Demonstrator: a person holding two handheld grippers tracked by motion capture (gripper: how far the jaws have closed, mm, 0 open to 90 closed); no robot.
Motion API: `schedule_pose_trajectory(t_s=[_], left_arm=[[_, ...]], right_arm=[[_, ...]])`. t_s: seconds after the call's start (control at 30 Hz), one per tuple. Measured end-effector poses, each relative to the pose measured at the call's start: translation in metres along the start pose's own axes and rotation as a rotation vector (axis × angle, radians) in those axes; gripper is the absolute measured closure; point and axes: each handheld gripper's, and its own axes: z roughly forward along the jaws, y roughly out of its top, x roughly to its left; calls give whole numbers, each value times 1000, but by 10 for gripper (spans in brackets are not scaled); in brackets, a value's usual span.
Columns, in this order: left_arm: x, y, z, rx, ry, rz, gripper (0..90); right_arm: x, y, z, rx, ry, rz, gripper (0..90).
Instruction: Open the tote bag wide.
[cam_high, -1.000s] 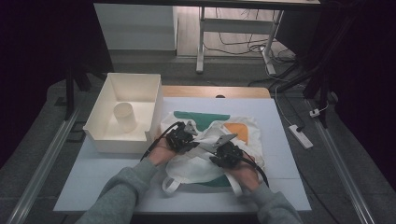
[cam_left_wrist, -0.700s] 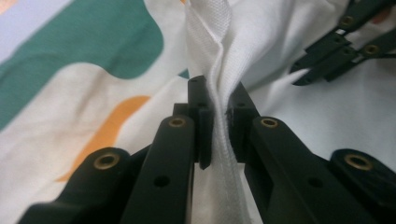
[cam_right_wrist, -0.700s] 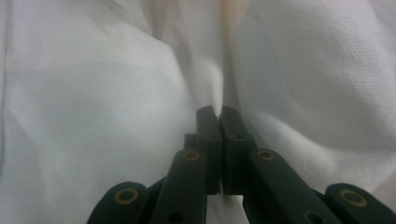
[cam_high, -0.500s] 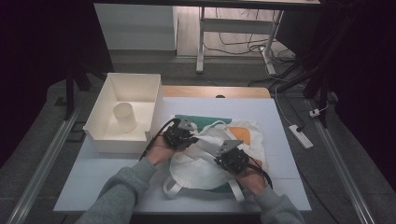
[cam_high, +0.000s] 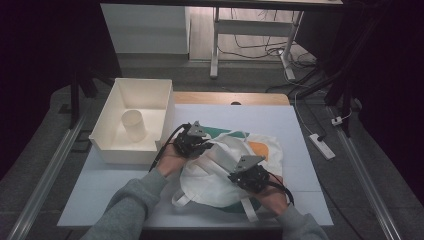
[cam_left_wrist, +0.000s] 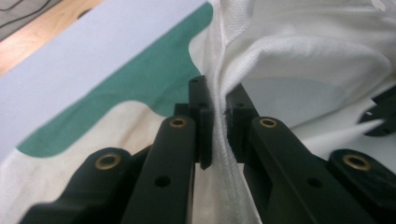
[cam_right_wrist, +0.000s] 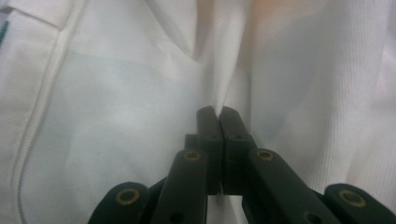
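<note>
A white cloth bag (cam_high: 220, 172) with a green and orange print lies bunched on the white table (cam_high: 115, 192). My left gripper (cam_high: 206, 146) sits at the bag's far left edge. In the left gripper view it (cam_left_wrist: 217, 100) is shut on a hemmed fold of the white fabric (cam_left_wrist: 289, 56), with the green print (cam_left_wrist: 140, 88) beyond. My right gripper (cam_high: 239, 174) is over the bag's near right part. In the right gripper view it (cam_right_wrist: 218, 114) is shut on a pinched ridge of the bag's cloth (cam_right_wrist: 116, 93), which rises into a crease above the tips.
An open white bin (cam_high: 107, 147) stands at the table's left with a pale cup (cam_high: 134, 125) inside. The bag's straps (cam_high: 182, 200) trail toward the near edge. A power strip (cam_high: 322, 146) lies on the floor to the right.
The right gripper has drawn back toward the near right and risen a little, pulling cloth up with it. The bag has bunched and hides more of its orange print. The left gripper has stayed put.
</note>
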Motion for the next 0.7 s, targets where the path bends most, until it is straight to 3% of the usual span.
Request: schedule_pose_trajectory(t_s=[0.27,0.5,0.7], left_arm=[[7,4,-5,-22,13,-24,843],[13,5,-6,-41,26,-51,843],[16,5,-2,-33,29,-59,844]], right_arm=[[9,-4,-15,-23,44,-25,886],[12,-11,-33,-39,48,-31,886],[26,-10,-31,8,46,-74,886]])
